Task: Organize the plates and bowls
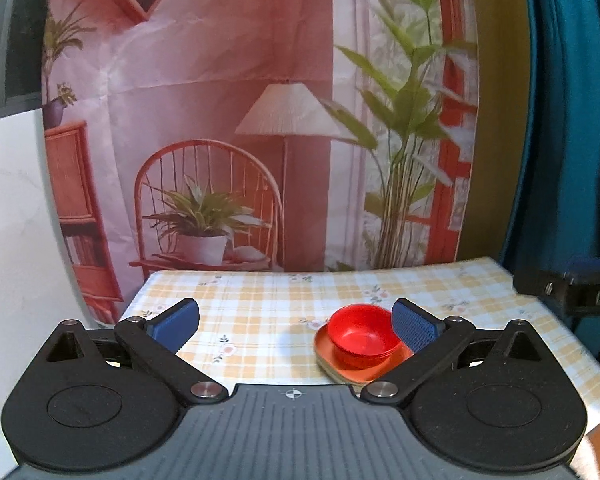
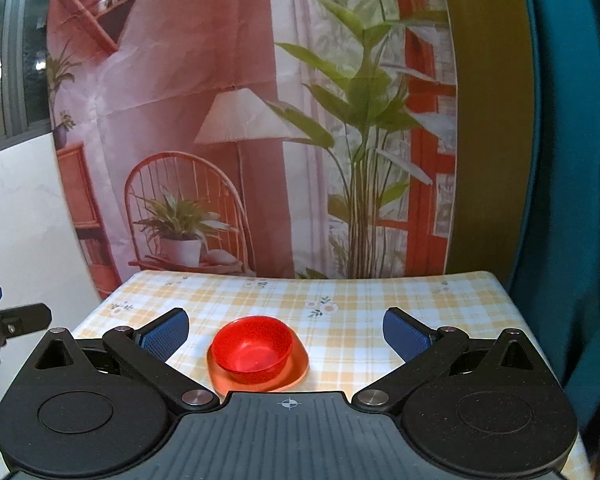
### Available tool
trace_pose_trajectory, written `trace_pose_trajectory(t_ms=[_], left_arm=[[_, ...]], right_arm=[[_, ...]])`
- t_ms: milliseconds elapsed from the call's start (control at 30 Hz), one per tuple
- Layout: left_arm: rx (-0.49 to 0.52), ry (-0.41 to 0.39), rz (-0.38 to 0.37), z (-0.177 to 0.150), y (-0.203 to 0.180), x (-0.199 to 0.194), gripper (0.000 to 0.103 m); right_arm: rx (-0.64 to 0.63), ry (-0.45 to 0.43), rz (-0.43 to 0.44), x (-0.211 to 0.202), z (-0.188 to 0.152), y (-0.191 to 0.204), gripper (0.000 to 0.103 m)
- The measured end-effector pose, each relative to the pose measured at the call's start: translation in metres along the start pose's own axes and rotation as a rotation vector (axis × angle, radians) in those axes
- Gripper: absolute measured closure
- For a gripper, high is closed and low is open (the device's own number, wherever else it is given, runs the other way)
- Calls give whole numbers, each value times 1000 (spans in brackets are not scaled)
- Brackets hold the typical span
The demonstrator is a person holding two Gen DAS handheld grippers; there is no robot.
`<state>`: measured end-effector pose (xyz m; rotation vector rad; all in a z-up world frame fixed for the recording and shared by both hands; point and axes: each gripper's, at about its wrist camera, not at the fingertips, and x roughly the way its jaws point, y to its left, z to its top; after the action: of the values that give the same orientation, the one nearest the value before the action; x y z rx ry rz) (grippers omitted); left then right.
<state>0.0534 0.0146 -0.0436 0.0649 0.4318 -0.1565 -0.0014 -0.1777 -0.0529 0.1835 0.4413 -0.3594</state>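
Both tools stand with jaws spread wide and nothing between them; the left gripper and the right gripper hover over the near edge of the checked tablecloth.

Location of the work: a red bowl sits nested in the orange plate; seen from the right gripper, the set lies just ahead and slightly left of the centre line, between the two blue pads; seen from the left gripper, the red bowl and orange plate lie ahead and to the right, close beside the right-hand finger. Whether that finger touches the bowl cannot be told. In the left view the plate edge appears layered, as if more than one plate is stacked; this is not certain.

Contents: the bowl appears empty; the plate carries only the bowl; no other dish is visible on the cloth.

Judged status: the set appears already stacked, so the task looks near its end, or a repositioning remains.

Recommended procedure, should the set be moved: use the right gripper, which is better aligned; advance until one pad lies inside the bowl wall and one outside; close on the rim, not across the whole bowl; lift vertically so the plate is not dragged; keep the left gripper clear of the plate, or rest it on the plate rim to steady it.

Risk: smooth plastic may slip in the pads.
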Motion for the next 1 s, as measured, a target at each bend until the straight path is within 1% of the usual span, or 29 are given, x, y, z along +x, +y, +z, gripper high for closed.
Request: trace_pose_trajectory(t_ms=[133, 300, 533, 1000], left_arm=[[-6, -37, 6, 0, 0, -21, 0], [-4, -65, 44, 3, -2, -37, 0], [-17, -59, 62, 2, -1, -44, 0], [-17, -55, 50, 1, -2, -47, 0]], right_arm=[[-13, -11, -8, -19, 0, 6, 0], [-6, -30, -12, -35, 1, 8, 0], [-3, -20, -27, -43, -1, 6, 0], [-19, -20, -33, -53, -3, 10, 0]])
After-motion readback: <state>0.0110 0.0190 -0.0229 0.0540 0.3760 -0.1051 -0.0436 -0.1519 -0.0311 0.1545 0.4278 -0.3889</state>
